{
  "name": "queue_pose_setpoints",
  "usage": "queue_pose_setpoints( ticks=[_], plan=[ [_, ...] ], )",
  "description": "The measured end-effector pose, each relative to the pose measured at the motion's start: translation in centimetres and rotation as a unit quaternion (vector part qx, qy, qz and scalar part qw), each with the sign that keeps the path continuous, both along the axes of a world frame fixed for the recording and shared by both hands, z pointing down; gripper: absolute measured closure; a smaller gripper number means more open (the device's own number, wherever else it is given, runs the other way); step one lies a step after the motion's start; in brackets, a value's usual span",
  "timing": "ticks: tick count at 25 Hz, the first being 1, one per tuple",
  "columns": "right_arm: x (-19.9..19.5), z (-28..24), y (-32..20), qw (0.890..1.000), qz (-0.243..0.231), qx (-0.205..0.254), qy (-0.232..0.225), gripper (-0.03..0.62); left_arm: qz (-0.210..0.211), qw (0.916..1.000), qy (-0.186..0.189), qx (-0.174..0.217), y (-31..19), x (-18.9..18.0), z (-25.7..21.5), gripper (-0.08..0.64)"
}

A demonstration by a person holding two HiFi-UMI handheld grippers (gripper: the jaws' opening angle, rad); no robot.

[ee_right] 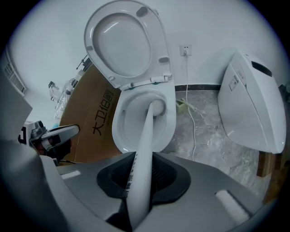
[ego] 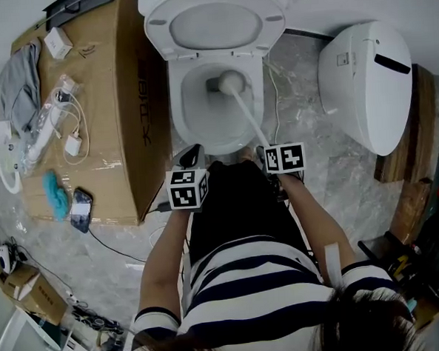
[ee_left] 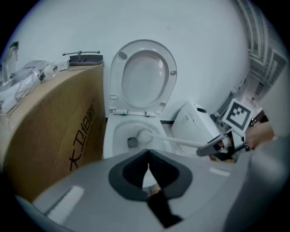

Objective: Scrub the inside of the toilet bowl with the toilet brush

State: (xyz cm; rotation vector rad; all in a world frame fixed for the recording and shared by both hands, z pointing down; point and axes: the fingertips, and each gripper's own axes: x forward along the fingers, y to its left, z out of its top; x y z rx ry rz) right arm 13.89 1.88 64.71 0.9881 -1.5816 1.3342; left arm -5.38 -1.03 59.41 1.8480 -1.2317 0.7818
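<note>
The white toilet [ego: 251, 65] stands with its seat and lid [ego: 214, 23] raised. A white toilet brush [ego: 231, 82] has its round head low in the bowl near the drain, and its long handle [ego: 251, 116] slants back to my right gripper [ego: 267, 150]. That gripper [ee_right: 142, 168] is shut on the handle [ee_right: 147, 131], with the brush head [ee_right: 157, 107] inside the bowl. My left gripper [ego: 191, 156] hovers at the bowl's near left rim. Its jaws [ee_left: 148, 157] are shut on nothing, and the brush head [ee_left: 144, 135] shows beyond them.
A large cardboard box [ego: 108, 118] stands against the toilet's left side, with cables, a phone [ego: 81, 209] and a cloth on top. A second white toilet [ego: 369, 80] lies on the marble floor to the right beside wooden boards [ego: 417, 137]. A cord [ee_right: 194, 122] runs from a wall socket [ee_right: 185, 48].
</note>
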Motion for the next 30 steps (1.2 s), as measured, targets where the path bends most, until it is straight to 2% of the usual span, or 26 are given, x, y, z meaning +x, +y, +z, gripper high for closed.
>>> queue_pose_setpoints(
  ticks=[8, 16, 22, 30],
  plan=[
    [0.1, -0.8, 3.5, 1.0, 0.007, -0.027, 0.003, 0.509, 0.018, 0.9998, 0.0, 0.001, 0.3, 0.2, -0.3, 0.56],
    [-0.5, -1.1, 6.4, 0.998, 0.001, -0.061, -0.01, 0.509, 0.017, 0.9998, 0.005, -0.003, 1.0, 0.1, -0.2, 0.56],
    [-1.5, -1.7, 8.6, 0.995, -0.006, -0.092, -0.033, 0.509, 0.01, 0.9999, 0.007, -0.005, 1.6, -0.6, -0.3, 0.56],
    [-4.2, -2.3, 9.9, 0.99, -0.016, -0.111, -0.085, 0.509, 0.003, 0.9999, 0.013, -0.005, 2.6, -0.9, -0.7, 0.56]
  ],
)
